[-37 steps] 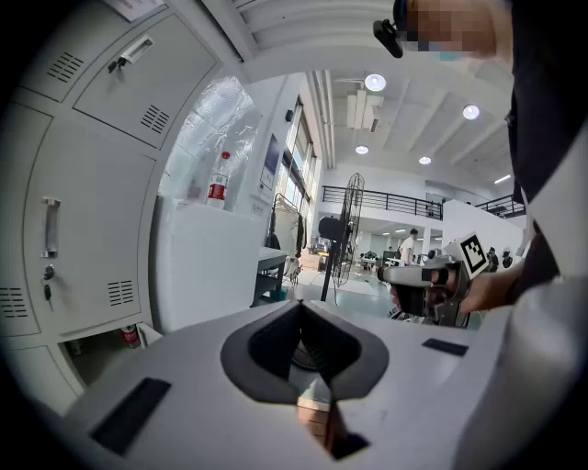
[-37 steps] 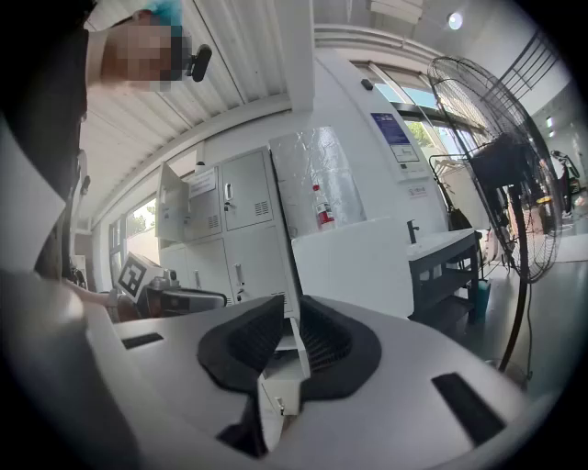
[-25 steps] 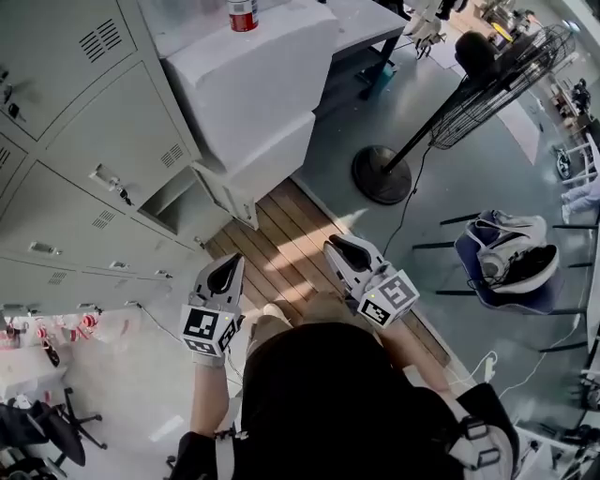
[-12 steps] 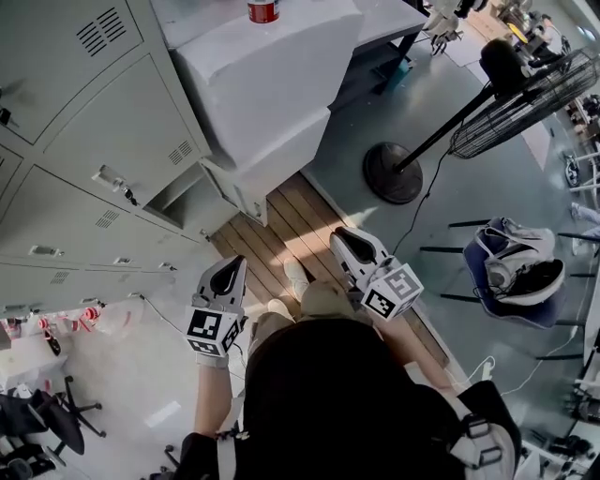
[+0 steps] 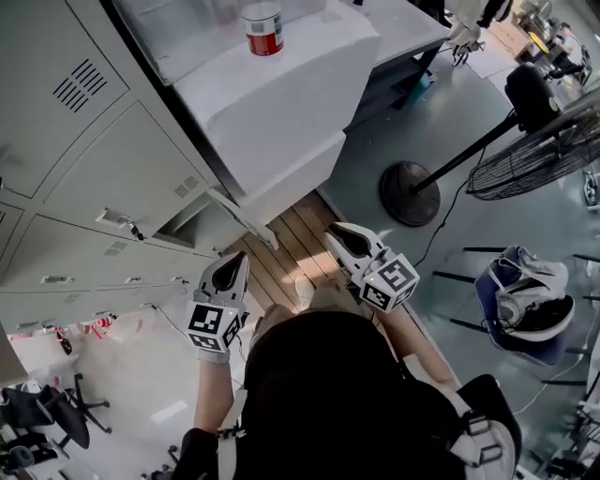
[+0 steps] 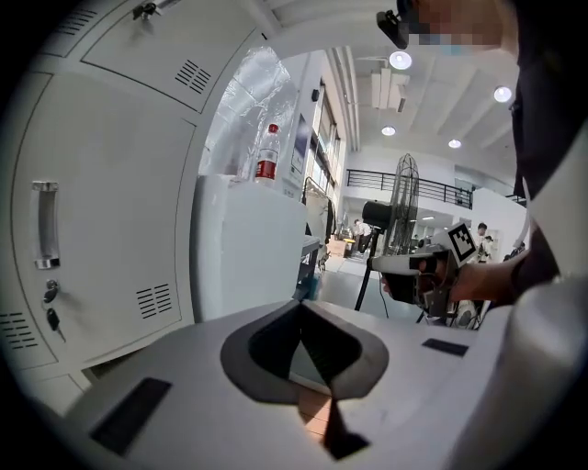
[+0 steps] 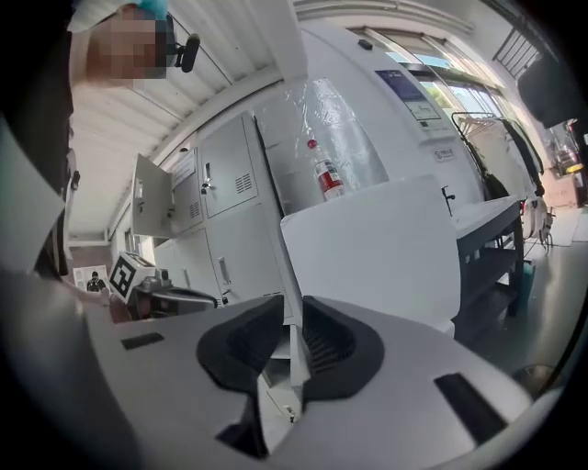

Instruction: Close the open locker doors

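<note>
Left gripper (image 5: pixel 228 264) and right gripper (image 5: pixel 343 240), jaws drawn together on nothing, black square markers on their cubes, open locker door (image 5: pixel 246 218), pale grey, seen edge-on, swung out ahead between both grippers, touching neither, bottle (image 5: pixel 263 28) farther ahead, red label, print unreadable

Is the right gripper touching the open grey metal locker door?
Apart. The head view shows a strip of wooden floor between the right gripper and the open grey metal locker door.

Bright ceiling lights (image 6: pixel 399 60), fisheye warp — dark corners
</note>
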The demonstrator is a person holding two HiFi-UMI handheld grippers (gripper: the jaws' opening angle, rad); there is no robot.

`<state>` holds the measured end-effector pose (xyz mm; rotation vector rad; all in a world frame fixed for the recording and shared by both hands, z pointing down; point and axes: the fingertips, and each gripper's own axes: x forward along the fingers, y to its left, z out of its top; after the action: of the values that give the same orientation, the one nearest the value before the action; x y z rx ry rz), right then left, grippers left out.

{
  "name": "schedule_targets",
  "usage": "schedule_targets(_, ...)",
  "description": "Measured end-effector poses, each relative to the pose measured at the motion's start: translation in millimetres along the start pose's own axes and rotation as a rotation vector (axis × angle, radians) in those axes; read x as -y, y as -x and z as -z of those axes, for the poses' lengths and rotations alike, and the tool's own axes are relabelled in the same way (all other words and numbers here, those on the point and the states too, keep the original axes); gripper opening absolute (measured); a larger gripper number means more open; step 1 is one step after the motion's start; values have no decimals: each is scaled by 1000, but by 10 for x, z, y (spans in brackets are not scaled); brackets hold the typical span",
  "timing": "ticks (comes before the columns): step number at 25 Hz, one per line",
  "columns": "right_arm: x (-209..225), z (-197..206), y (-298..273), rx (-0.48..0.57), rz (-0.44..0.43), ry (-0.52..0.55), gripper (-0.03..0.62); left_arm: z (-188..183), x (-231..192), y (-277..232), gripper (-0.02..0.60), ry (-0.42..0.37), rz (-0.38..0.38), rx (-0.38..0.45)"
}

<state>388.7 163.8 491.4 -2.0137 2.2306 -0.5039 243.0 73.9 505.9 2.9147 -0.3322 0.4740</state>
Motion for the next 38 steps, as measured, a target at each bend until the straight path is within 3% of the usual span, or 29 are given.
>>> schedule_targets(5,279,43,-296,-53,-69,-24,64,-76,-138,-202,8,23,-72,-19)
schedule_targets(12,522,326,-737,-167,-186,-22,69,-31,-405,-274,8,89,-228,-33)
schedule_targets(22,427,893,-1333,-361,-345,39,126,278,-636,13,8,169,-371,-69)
schedule_targets(30,184,1357,-1714,-485,-406,110,166,499,-805,393,8,239,-444,-74)
schedule_targets(38,134,1840,-1903,-569,-383,121,171,624,-981,793,8,262,-498,-70)
